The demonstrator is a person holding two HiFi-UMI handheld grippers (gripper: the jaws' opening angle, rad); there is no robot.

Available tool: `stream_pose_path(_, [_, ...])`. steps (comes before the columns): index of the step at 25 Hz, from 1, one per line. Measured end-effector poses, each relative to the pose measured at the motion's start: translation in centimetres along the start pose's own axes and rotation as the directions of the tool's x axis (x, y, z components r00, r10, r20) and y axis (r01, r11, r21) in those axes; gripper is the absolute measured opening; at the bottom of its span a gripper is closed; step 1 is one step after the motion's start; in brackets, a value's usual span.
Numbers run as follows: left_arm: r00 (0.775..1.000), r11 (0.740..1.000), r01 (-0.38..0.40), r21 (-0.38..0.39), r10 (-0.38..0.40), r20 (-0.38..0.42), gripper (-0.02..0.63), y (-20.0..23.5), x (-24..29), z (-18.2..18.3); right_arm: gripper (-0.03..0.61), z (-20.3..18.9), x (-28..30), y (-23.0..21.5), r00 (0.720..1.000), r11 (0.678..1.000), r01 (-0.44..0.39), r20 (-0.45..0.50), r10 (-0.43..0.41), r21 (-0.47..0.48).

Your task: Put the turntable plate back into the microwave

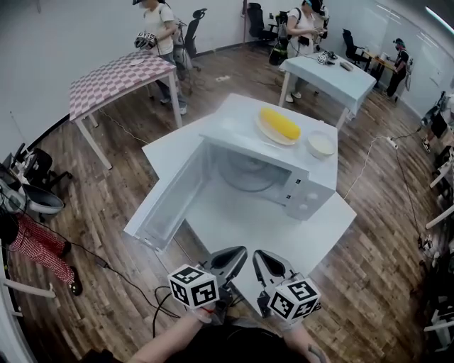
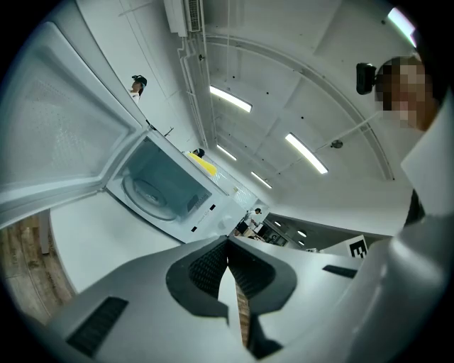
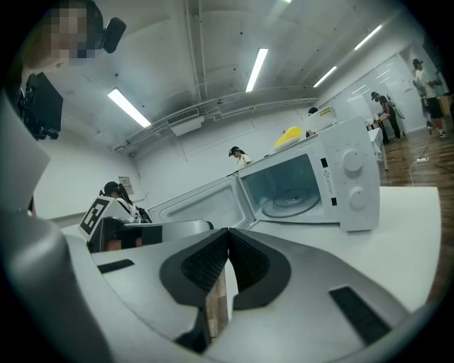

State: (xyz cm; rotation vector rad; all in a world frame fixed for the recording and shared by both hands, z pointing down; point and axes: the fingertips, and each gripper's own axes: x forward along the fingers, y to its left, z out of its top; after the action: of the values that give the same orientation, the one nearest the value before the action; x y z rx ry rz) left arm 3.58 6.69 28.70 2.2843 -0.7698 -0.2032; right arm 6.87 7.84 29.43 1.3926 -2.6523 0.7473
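Open office or lab, scattered tables [image 1: 333, 79], office chairs [image 1: 255, 18], wood floor [image 1: 120, 163]

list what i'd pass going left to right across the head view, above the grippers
checkered table → microwave door, swung open → corn cob on top of the microwave → white bowl beside it

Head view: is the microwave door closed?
No: the microwave door stands wide open, showing the turntable plate inside the cavity.
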Motion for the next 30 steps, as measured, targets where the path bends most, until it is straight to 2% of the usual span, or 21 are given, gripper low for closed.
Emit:
stream_pose_path(11, [0.999, 1.000, -0.023, -0.010, 0.023, 0.034, 0.012, 0.0, -0.6, 0.1, 0.021, 0.0, -0.5, 0.3, 1.000, 1.000, -0.011, 0.008, 0.011, -0.007])
stream_pose_path(30, [0.995, 0.995, -0.092, -0.029, 0.093, 0.026, 0.014, 1.7, -1.6, -0.4, 0.021, -1.4, 0.2, 0.7, 0.999, 0.999, -0.040, -0.018, 0.041, 0.020])
